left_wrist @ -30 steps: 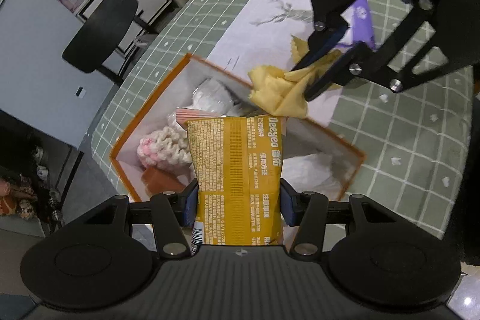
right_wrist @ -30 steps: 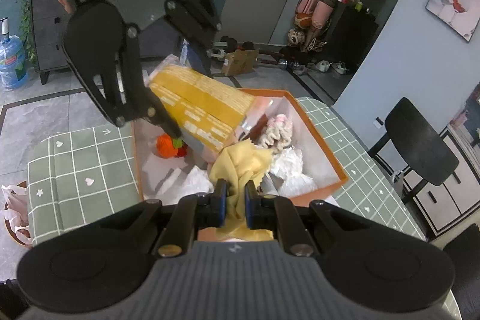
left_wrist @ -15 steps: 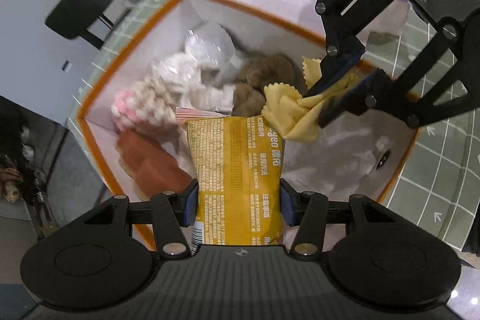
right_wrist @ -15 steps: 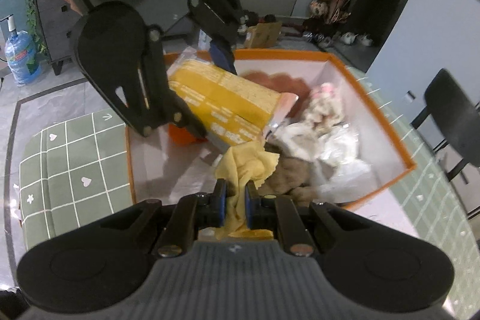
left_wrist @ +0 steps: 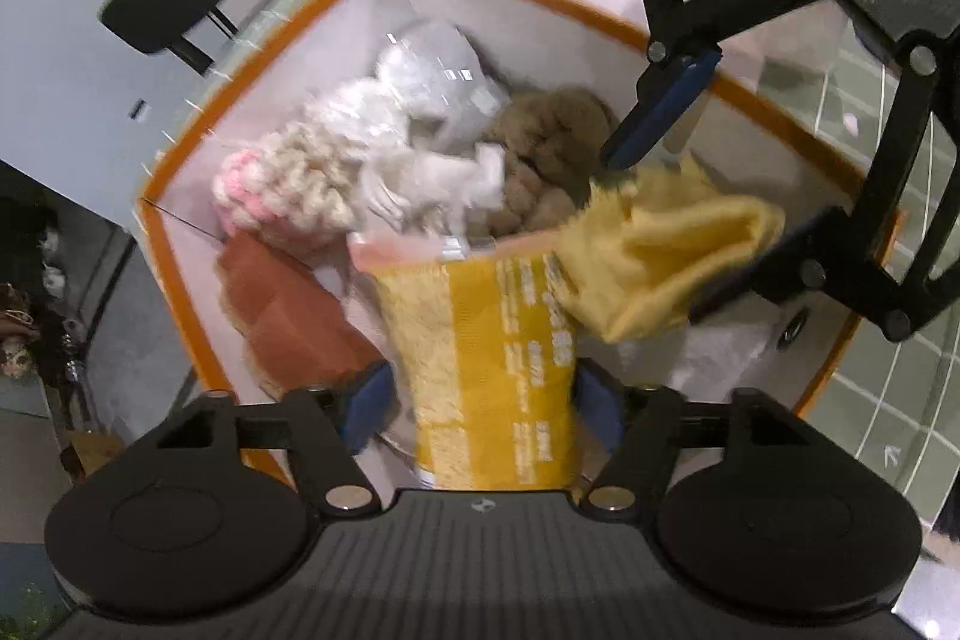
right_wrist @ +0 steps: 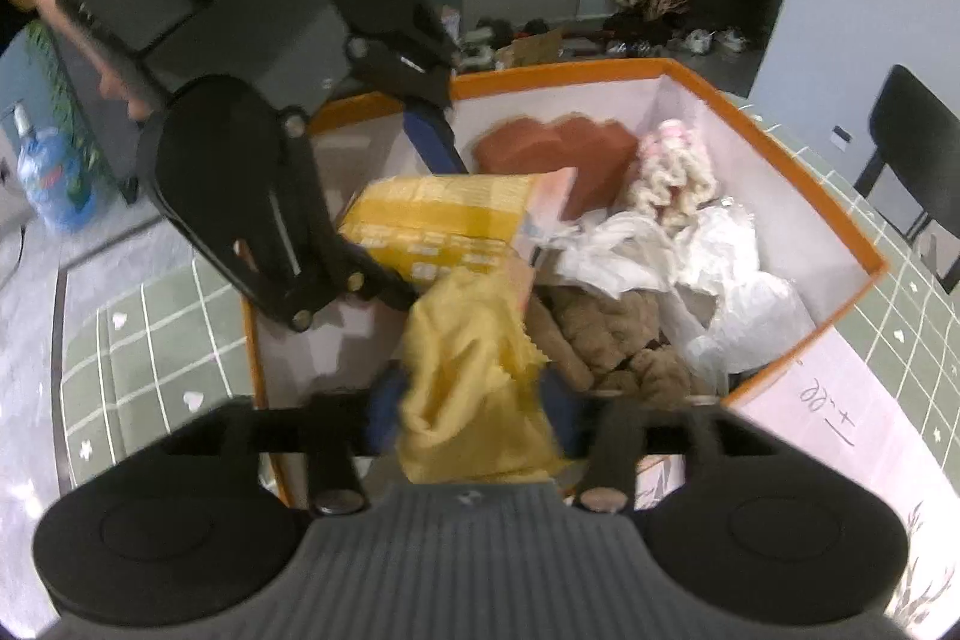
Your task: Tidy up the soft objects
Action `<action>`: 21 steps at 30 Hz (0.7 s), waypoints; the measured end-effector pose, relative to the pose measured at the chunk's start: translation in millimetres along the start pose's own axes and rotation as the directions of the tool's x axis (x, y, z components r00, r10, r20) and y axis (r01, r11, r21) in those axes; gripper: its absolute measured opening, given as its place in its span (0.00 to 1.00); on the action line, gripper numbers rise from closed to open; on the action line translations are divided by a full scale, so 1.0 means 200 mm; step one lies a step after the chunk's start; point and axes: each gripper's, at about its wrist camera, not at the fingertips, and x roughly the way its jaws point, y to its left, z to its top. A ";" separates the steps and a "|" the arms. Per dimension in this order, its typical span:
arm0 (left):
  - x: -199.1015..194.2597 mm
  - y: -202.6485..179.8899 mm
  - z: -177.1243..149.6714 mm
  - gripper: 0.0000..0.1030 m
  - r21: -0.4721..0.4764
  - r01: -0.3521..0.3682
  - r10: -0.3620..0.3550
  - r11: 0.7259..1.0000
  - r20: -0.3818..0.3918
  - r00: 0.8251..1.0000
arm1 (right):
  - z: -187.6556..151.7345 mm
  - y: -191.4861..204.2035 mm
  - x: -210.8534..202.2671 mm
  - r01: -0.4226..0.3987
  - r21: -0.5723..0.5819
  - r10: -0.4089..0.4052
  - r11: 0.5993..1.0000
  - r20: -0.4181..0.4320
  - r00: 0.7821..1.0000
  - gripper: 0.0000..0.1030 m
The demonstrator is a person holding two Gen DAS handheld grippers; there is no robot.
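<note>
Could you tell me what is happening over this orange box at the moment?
A person is sorting soft things into the orange-rimmed box with handheld tongs. The left tongs have just been opening around the yellow packet, which sits between the pads with gaps on both sides. The right tongs have also just been opening, and the yellow cloth hangs loosely between them over the box. A brown plush, white plastic bags and a pink knitted piece already lie inside.

My left gripper (left_wrist: 483, 394) and right gripper (right_wrist: 474, 400) are matte black, each with a ribbed housing flanked by two round discs, silver screws at the linkage pivots, and blue pads (left_wrist: 369, 403) lining the fingers.
</note>
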 end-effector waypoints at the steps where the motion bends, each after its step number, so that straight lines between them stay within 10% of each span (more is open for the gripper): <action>1: -0.03 0.01 0.00 0.89 -0.013 0.005 -0.004 1.000 0.029 1.000 | 0.00 0.00 -0.01 0.004 0.015 -0.004 1.000 0.014 1.000 0.64; 11: -0.38 0.10 -0.08 1.00 -0.406 0.018 0.126 0.914 0.325 0.937 | -0.05 -0.03 -0.27 0.049 0.227 -0.095 0.973 0.197 0.976 0.97; 15: -0.47 -0.01 -0.11 1.00 -0.621 -0.123 0.353 0.774 0.263 0.898 | -0.07 -0.03 -0.34 0.080 0.337 -0.162 0.938 0.222 0.962 0.97; 21: -0.50 -0.17 -0.15 1.00 -0.774 -0.138 0.433 0.618 0.188 0.882 | -0.14 -0.01 -0.36 0.168 0.448 -0.269 0.878 0.171 0.948 0.97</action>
